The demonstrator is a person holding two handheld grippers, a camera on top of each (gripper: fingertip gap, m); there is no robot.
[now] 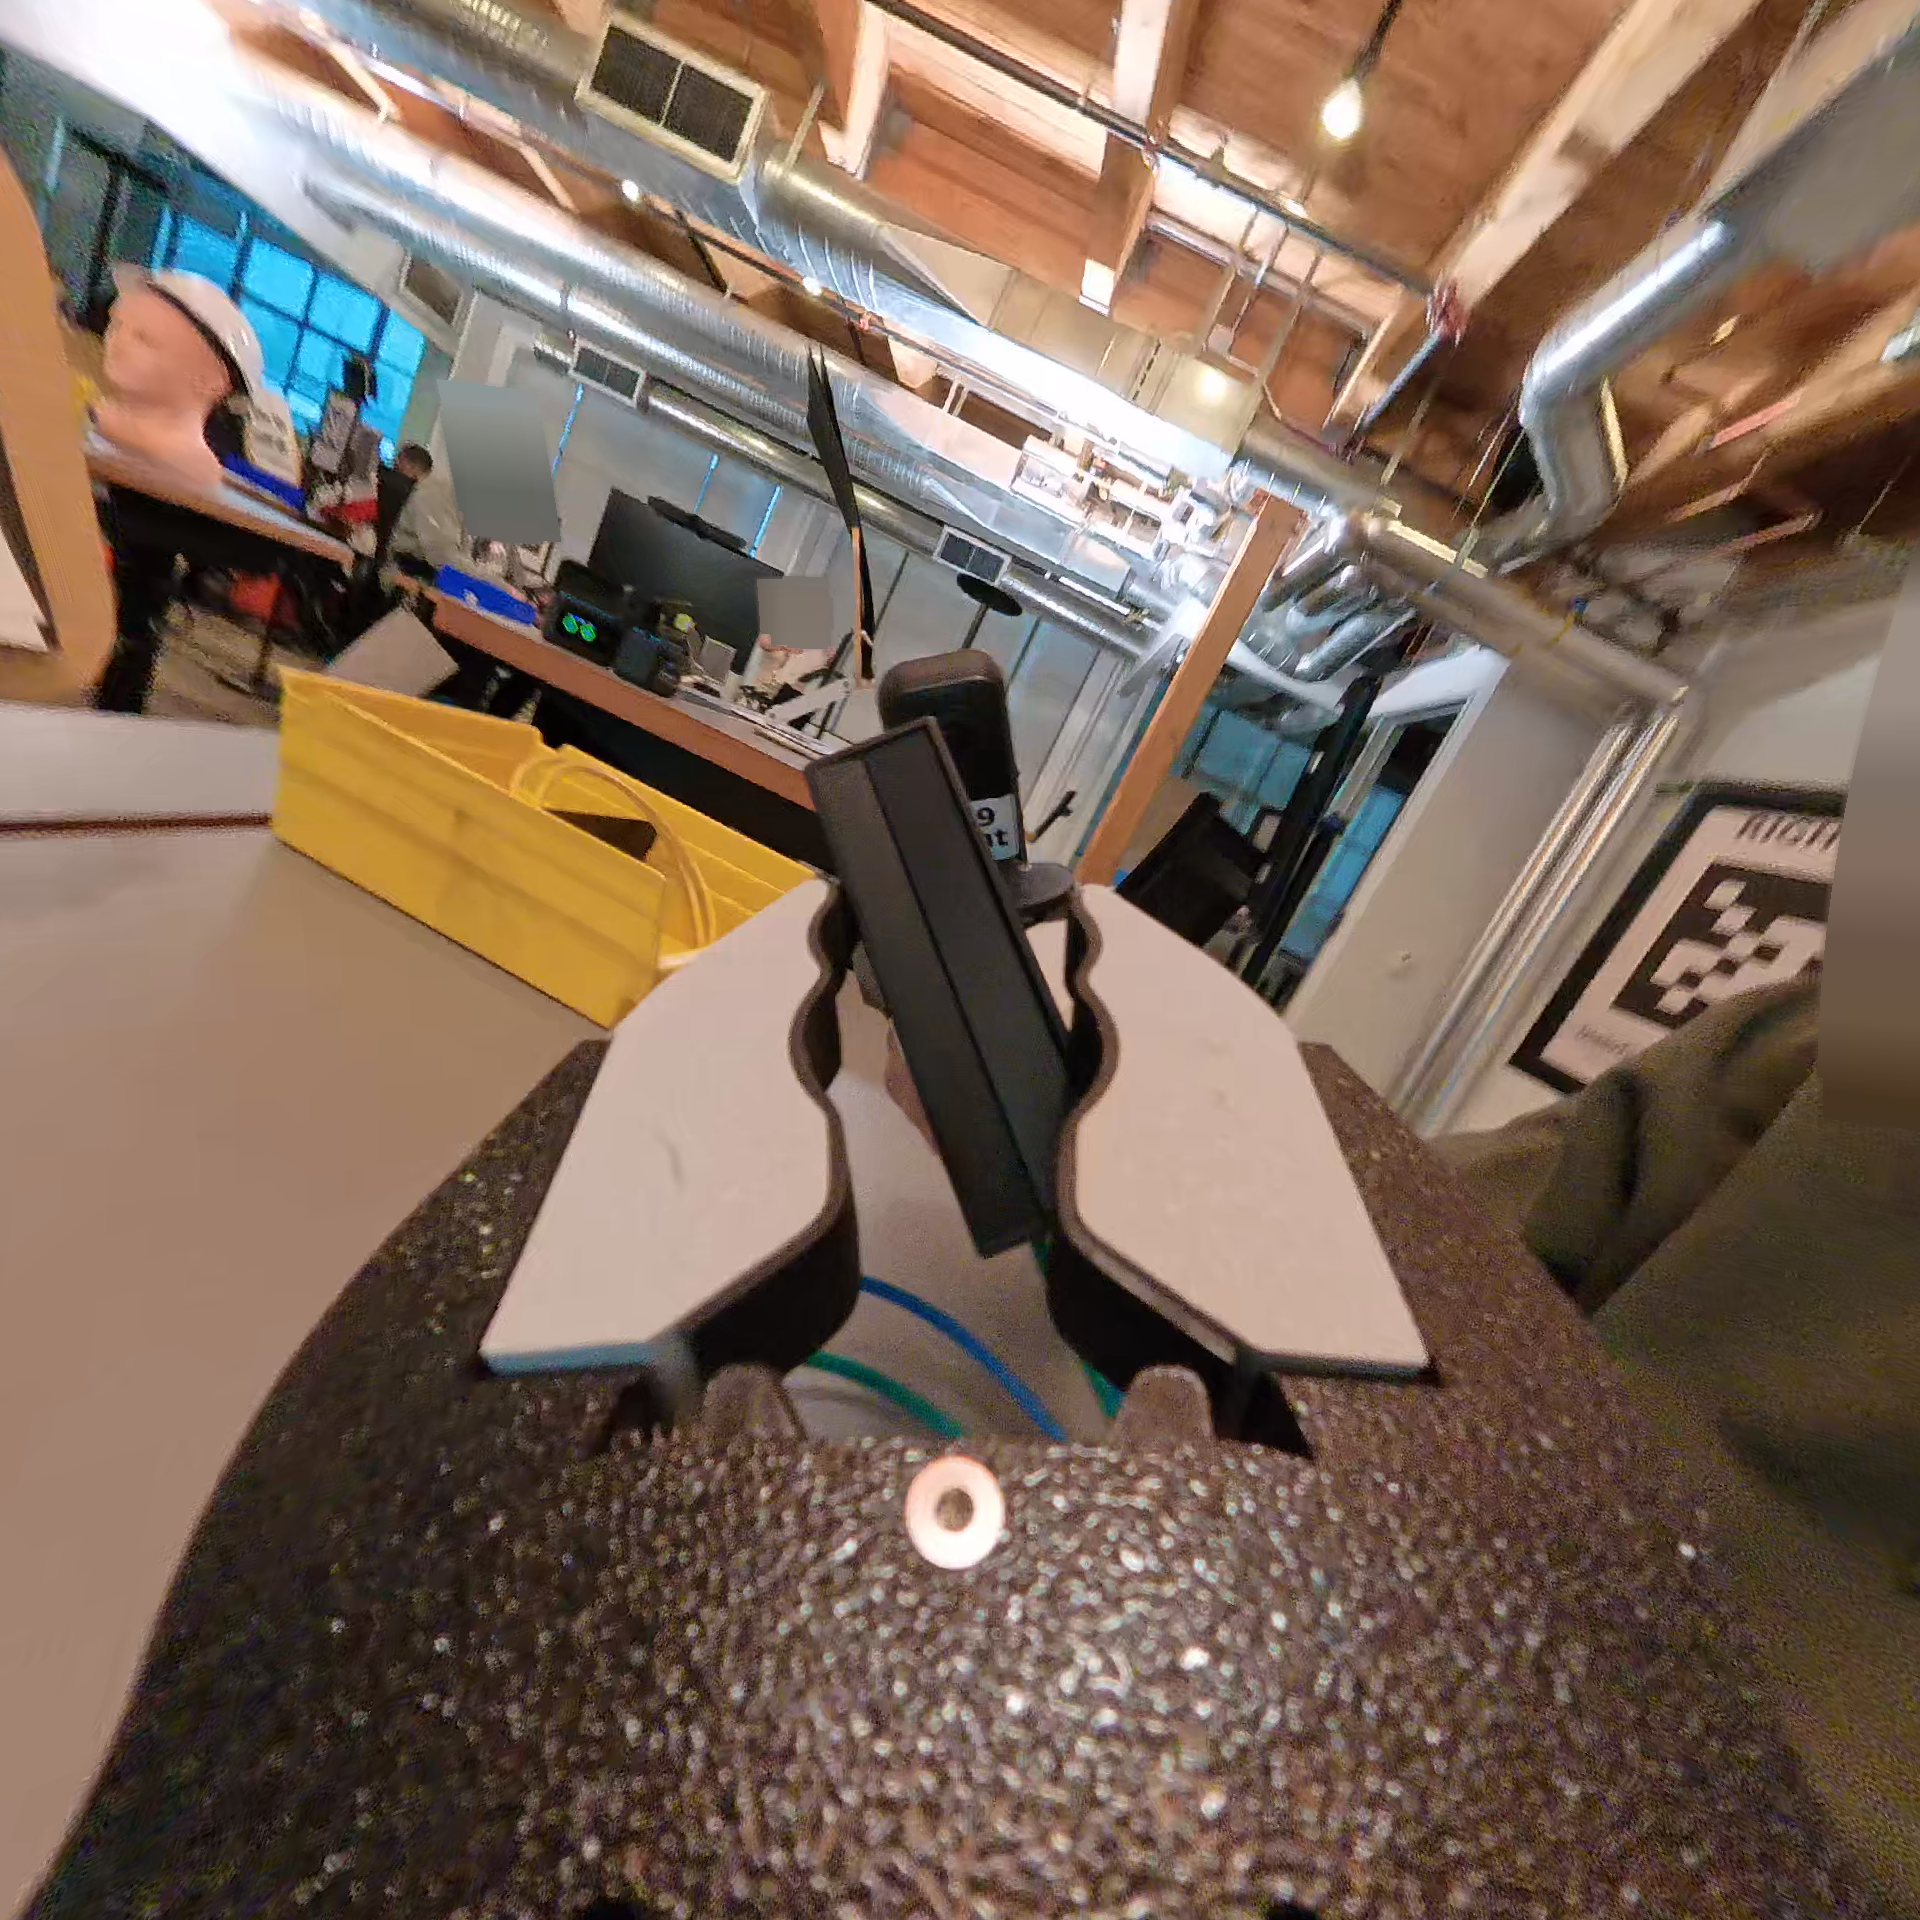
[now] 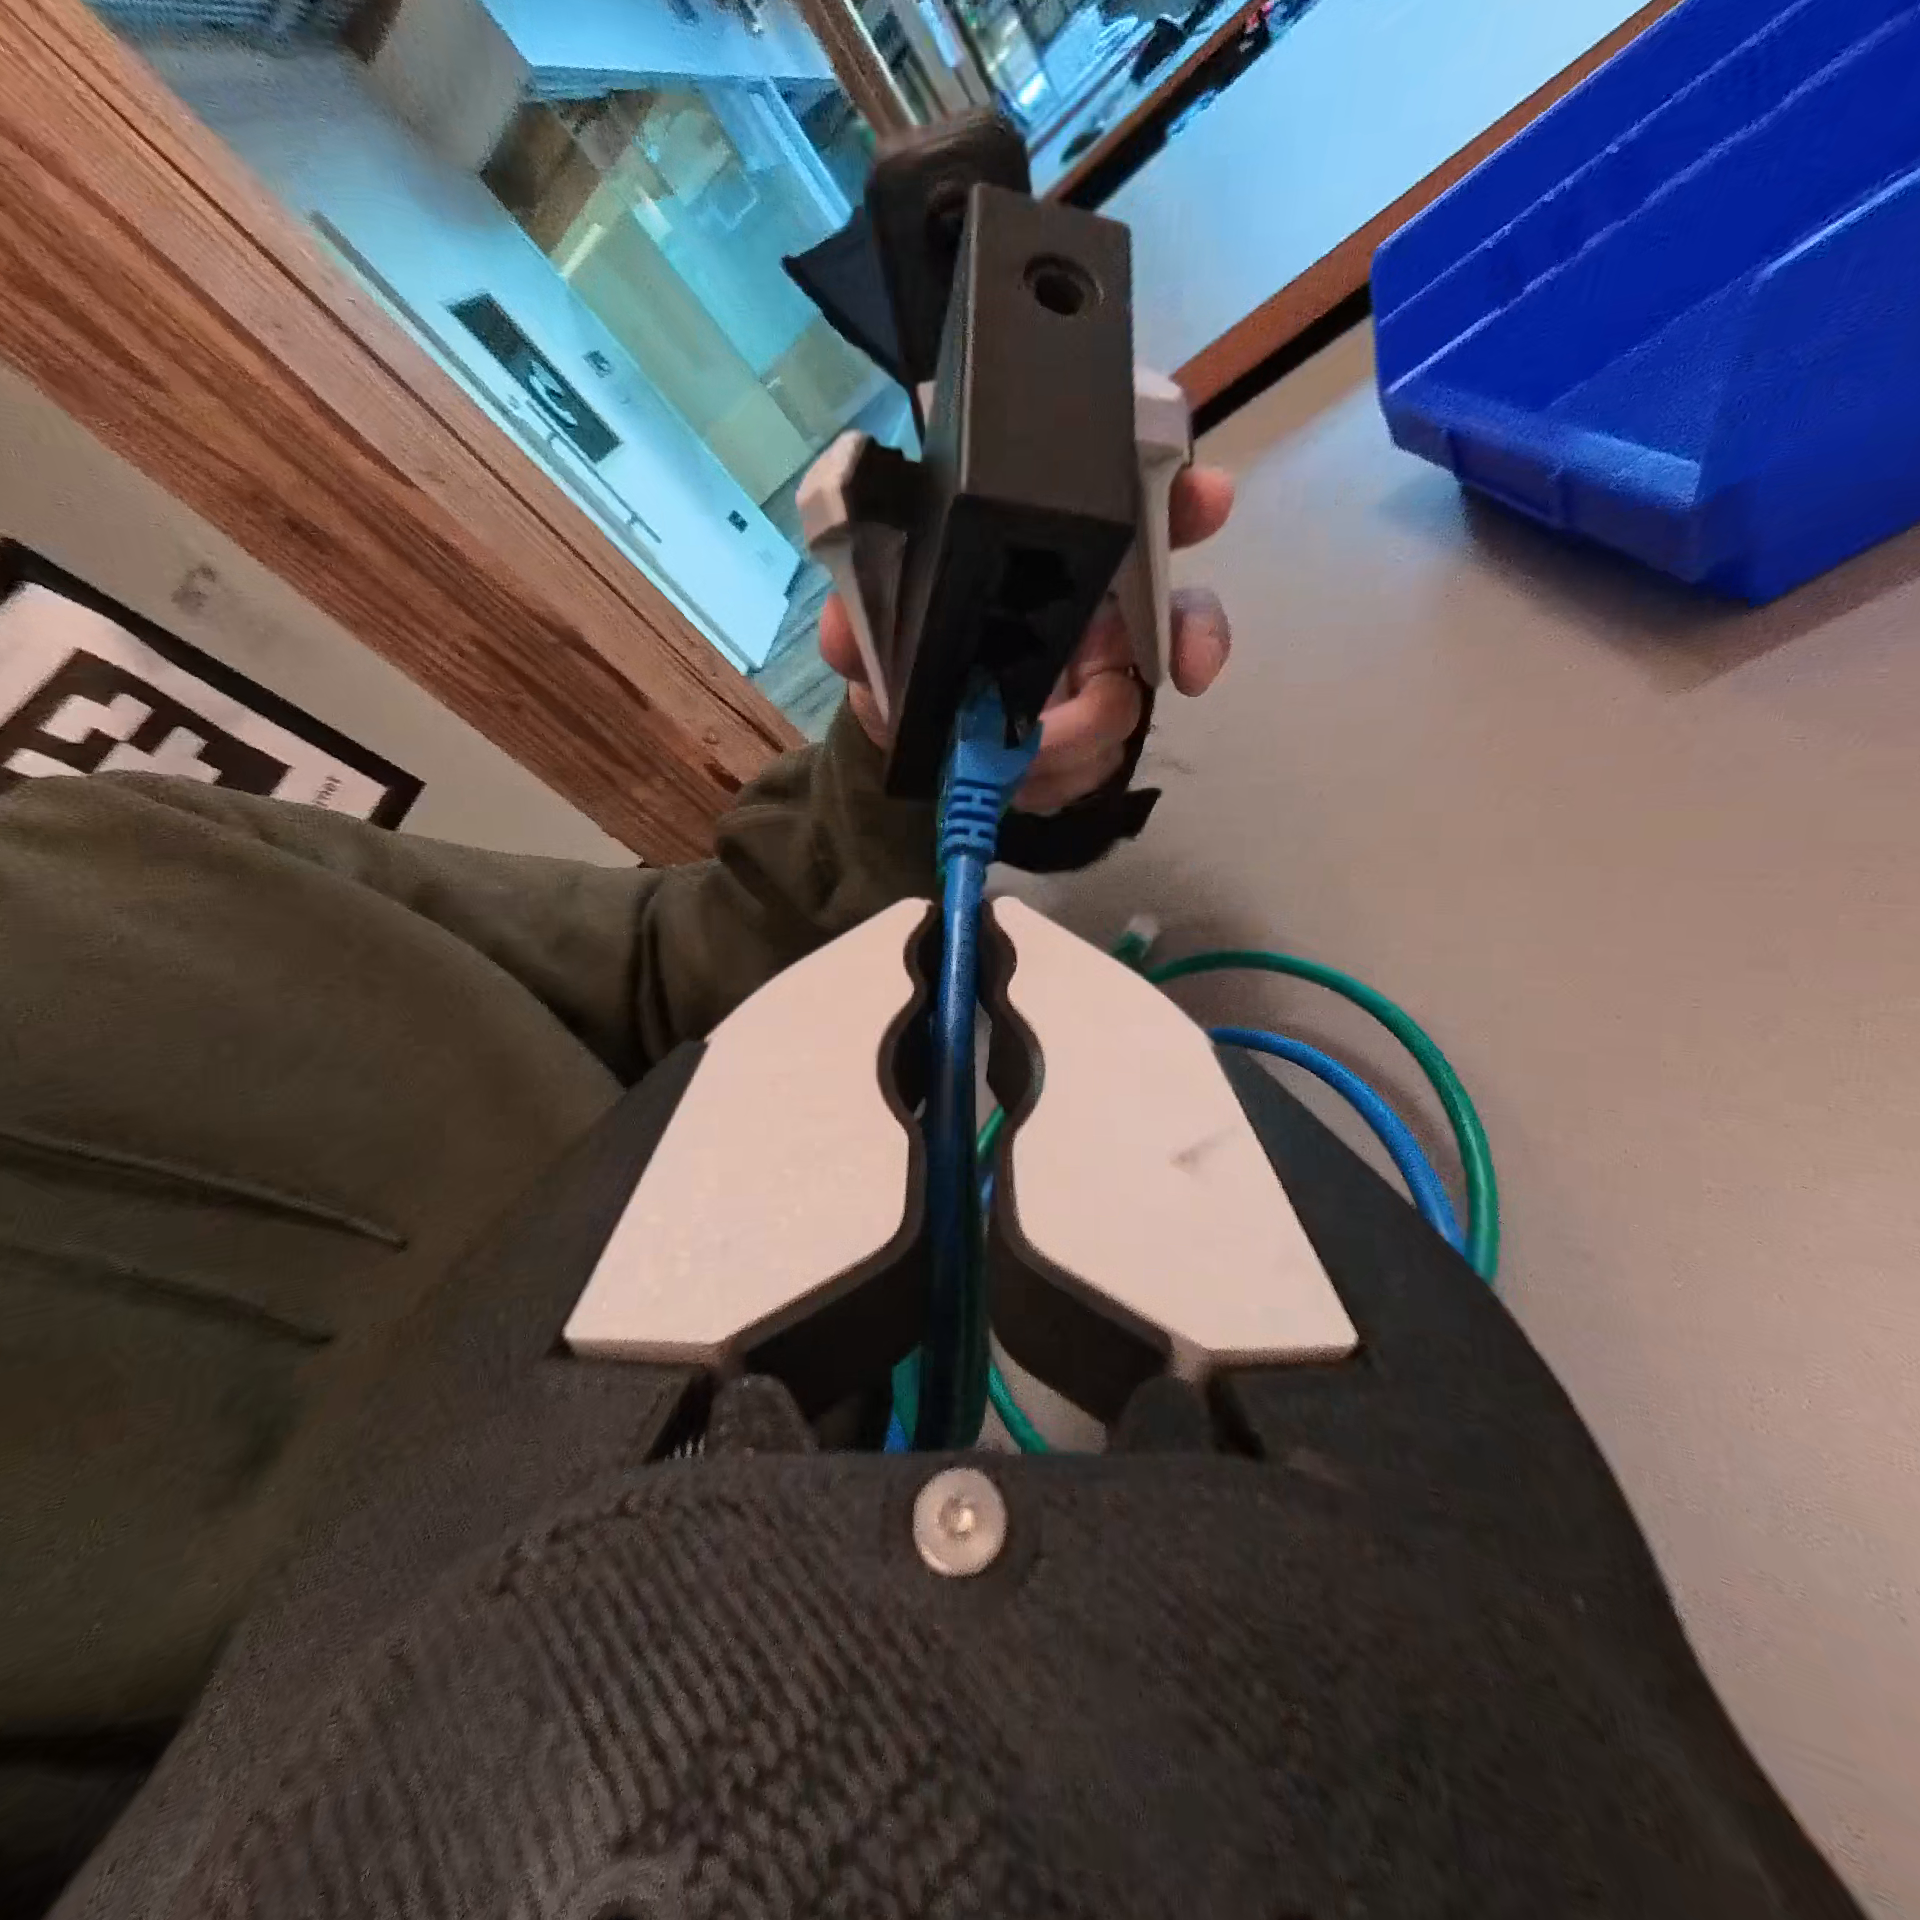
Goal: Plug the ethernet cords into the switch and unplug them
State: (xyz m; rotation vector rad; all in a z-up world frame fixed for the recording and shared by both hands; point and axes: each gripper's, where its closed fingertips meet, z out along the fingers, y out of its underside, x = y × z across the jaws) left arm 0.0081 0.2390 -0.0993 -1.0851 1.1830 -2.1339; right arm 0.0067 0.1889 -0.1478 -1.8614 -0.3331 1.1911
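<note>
My left gripper [image 1: 951, 914] is shut on the black switch [image 1: 940, 987] and holds it tilted in the air above the grey table [image 1: 208, 1039]. In the right wrist view the switch [image 2: 1023, 457] stands ahead, clamped between the left gripper's grey fingers [image 2: 831, 520]. My right gripper [image 2: 961, 920] is shut on the blue ethernet cord [image 2: 956, 1091] just behind its plug [image 2: 982, 748], which sits in a port on the switch's lower end. A green cord [image 2: 1455, 1101] lies looped on the table with its clear plug [image 2: 1138, 930] free. Blue and green cord loops show under the left gripper [image 1: 935, 1340].
A yellow bin [image 1: 468, 852] holding a pale cable stands on the table to the left in the left wrist view. A blue bin [image 2: 1662, 312] stands on the table at the upper right in the right wrist view. A person's olive sleeve [image 2: 312, 1039] fills the left side there.
</note>
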